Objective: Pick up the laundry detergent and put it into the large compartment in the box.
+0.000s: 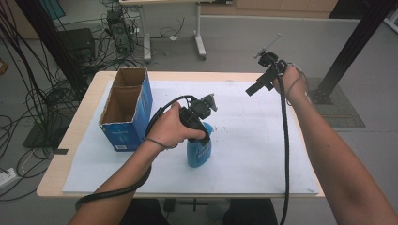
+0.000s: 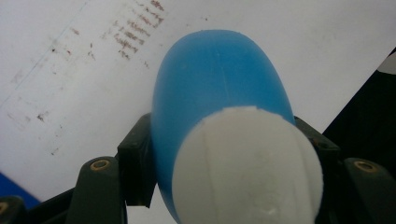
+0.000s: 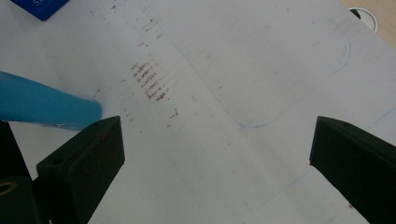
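A blue plastic bottle (image 1: 199, 152) with a white cap stands upright on the white sheet near the table's middle. My left gripper (image 1: 201, 133) comes down on it from above and is shut on the bottle's upper part. In the left gripper view the bottle (image 2: 215, 84) and its white cap (image 2: 247, 172) sit squeezed between the two black pads (image 2: 135, 168). My right gripper (image 1: 253, 89) hangs in the air over the far right of the table, apart from the bottle. Its jaws (image 3: 217, 154) stand wide open with nothing between them. The bottle (image 3: 46, 105) shows at that view's left edge.
A blue cardboard box (image 1: 123, 136) with two open-topped compartments stands at the table's left. A white sheet (image 1: 253, 154) with brown smudges covers most of the wooden table. Cables, a desk frame and a black post stand on the floor beyond.
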The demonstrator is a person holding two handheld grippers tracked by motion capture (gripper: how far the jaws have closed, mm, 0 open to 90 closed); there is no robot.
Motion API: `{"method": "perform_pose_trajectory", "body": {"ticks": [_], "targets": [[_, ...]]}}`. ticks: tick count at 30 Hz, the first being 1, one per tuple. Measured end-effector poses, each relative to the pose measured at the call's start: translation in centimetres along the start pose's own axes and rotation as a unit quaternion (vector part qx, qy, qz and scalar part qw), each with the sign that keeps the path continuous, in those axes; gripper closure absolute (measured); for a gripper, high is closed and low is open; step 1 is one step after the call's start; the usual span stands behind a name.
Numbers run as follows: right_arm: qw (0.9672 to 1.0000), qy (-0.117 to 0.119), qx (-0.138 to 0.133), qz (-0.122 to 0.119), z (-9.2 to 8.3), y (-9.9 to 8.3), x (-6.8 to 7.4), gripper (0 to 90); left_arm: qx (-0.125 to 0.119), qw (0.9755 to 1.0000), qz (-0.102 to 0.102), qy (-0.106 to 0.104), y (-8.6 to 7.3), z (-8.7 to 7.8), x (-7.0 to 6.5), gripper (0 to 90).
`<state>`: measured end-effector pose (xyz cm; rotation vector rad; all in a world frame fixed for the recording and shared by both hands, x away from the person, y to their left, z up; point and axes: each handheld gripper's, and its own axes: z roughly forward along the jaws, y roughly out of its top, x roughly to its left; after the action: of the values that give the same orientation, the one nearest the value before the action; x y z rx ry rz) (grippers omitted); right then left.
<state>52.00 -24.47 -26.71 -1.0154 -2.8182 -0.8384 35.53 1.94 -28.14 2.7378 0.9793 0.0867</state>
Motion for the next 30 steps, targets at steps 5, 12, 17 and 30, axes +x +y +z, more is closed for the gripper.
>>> {"method": "perform_pose_trajectory", "body": {"ticks": [5, 12, 17, 30], "targets": [[1.0000, 0.000, 0.000, 0.000, 0.0, 0.0, 0.0, 3.0, 0.000, 1.0000, 0.002, 0.001, 0.0, 0.0, 0.0, 36.9], [1.0000, 0.002, -0.003, 0.002, -0.1, -0.1, -0.1, 3.0, 0.003, 1.0000, -0.001, 0.004, 0.1, 0.0, -0.1, 37.0], [1.0000, 0.001, -0.003, 0.002, -0.1, -0.2, -0.2, 2.9, 0.001, 1.0000, -0.002, 0.004, 0.1, 0.0, -0.1, 37.1], [1.0000, 0.000, -0.002, 0.002, -0.1, -0.2, -0.2, 3.0, 0.001, 0.9999, 0.009, 0.007, 0.8, -1.5, -0.3, 37.2]]}}
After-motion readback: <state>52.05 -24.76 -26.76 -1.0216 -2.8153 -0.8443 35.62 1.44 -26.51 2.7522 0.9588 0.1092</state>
